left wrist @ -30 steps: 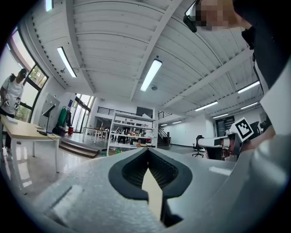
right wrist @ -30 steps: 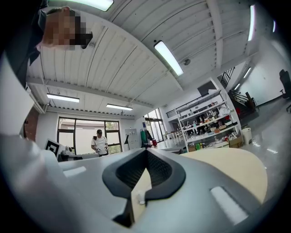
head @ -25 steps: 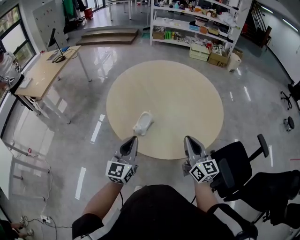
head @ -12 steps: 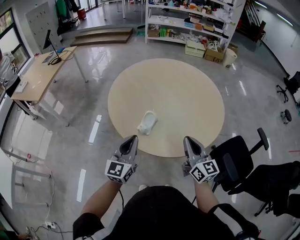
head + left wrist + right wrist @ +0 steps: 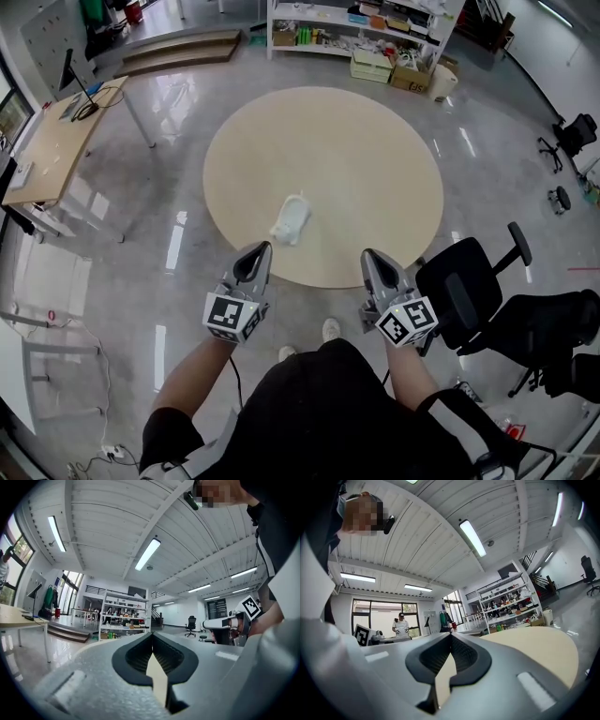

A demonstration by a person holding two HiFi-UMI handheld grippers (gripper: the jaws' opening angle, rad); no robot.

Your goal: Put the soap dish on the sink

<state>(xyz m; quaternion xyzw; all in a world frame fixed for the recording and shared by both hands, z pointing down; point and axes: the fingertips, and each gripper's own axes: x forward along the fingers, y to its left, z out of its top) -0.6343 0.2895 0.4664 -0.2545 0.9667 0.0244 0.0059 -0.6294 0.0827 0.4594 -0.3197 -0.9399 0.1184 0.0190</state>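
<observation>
A small white moulded piece (image 5: pixel 291 220), which looks like the soap dish, perhaps with the little sink, lies on the round beige table (image 5: pixel 375 159) near its front edge. I cannot tell the two apart from here. My left gripper (image 5: pixel 255 251) hovers over the table's near rim, just short of the white piece, with its jaws shut and nothing between them. The right gripper (image 5: pixel 373 255) is level with it further right, also shut and empty. The left gripper view (image 5: pixel 152 634) and the right gripper view (image 5: pixel 450 634) each show closed jaws and the room beyond.
Black office chairs (image 5: pixel 469 300) stand close on the right of the table. A wooden desk (image 5: pixel 56 141) is at the left, and white shelving (image 5: pixel 356 28) with boxes is behind the table. A person (image 5: pixel 400 624) stands far off by the windows.
The view has shifted forward: the table and the white piece sit higher in the picture and the person's shoes now show. Both grippers moved a little forward and stay shut.
</observation>
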